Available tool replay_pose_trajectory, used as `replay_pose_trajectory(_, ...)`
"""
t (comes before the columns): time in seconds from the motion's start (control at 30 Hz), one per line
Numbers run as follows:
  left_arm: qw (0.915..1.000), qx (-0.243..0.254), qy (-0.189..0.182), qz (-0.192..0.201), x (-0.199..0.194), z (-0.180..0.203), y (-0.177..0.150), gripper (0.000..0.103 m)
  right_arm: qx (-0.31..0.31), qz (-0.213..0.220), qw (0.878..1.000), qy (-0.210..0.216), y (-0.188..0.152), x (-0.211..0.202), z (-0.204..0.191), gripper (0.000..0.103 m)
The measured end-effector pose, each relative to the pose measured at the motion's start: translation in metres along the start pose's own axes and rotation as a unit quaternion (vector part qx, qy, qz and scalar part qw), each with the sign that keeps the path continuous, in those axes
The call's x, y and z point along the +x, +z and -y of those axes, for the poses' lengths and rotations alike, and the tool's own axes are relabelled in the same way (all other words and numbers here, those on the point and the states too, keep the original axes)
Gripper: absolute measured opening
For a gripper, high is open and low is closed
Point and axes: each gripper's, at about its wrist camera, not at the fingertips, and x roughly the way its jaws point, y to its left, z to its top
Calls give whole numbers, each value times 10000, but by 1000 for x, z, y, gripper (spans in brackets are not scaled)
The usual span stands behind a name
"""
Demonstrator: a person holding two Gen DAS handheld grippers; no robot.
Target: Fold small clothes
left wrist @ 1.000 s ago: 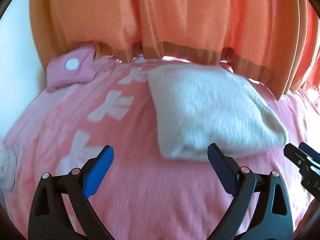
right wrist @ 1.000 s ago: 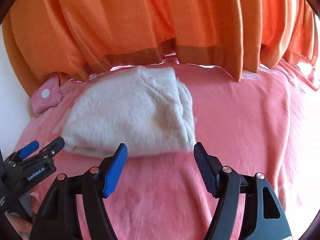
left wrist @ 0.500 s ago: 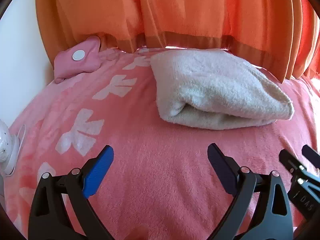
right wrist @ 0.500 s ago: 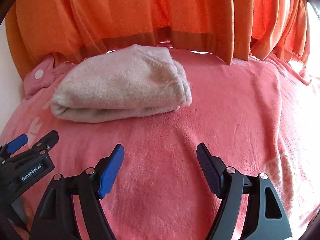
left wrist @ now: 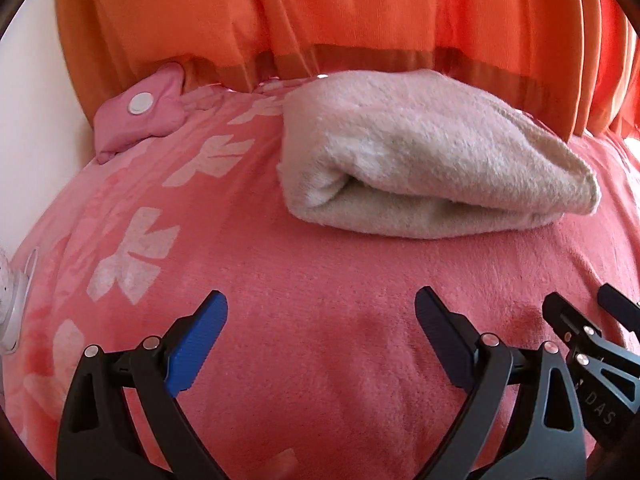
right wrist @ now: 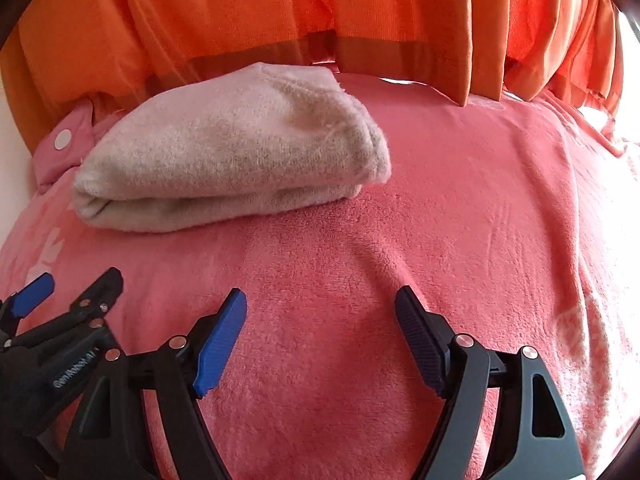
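A cream fleece garment [left wrist: 420, 152] [right wrist: 232, 152] lies folded into a thick pad on the pink blanket [left wrist: 320, 264] [right wrist: 460, 200], its folded edge facing me. My left gripper [left wrist: 320, 298] hovers low over the blanket in front of the garment, jaws open with only blanket between them. My right gripper [right wrist: 320, 294] sits just to its right, also open and holding nothing, short of the garment's right end. Each gripper shows at the edge of the other's view: the right gripper [left wrist: 580, 320], the left gripper [right wrist: 60, 292].
An orange curtain [left wrist: 360, 8] [right wrist: 320, 8] hangs just behind the garment, its hem reaching the blanket. A pink pouch with a white snap [left wrist: 140, 116] [right wrist: 60, 140] lies at the back left. A white object [left wrist: 8, 300] sits at the blanket's left edge by a white wall.
Both grippers have sunk towards the blanket, so the garment now shows from a lower, side-on angle. The right jaws stand slightly wider. The garment has not moved.
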Motion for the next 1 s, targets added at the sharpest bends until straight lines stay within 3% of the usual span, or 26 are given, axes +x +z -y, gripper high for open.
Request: replay_pose_trajectory(1.0, 9999, -110, 59, 31, 1, -8, -1, 92, -176, 130, 9996, -193, -1, -5, -11, 75)
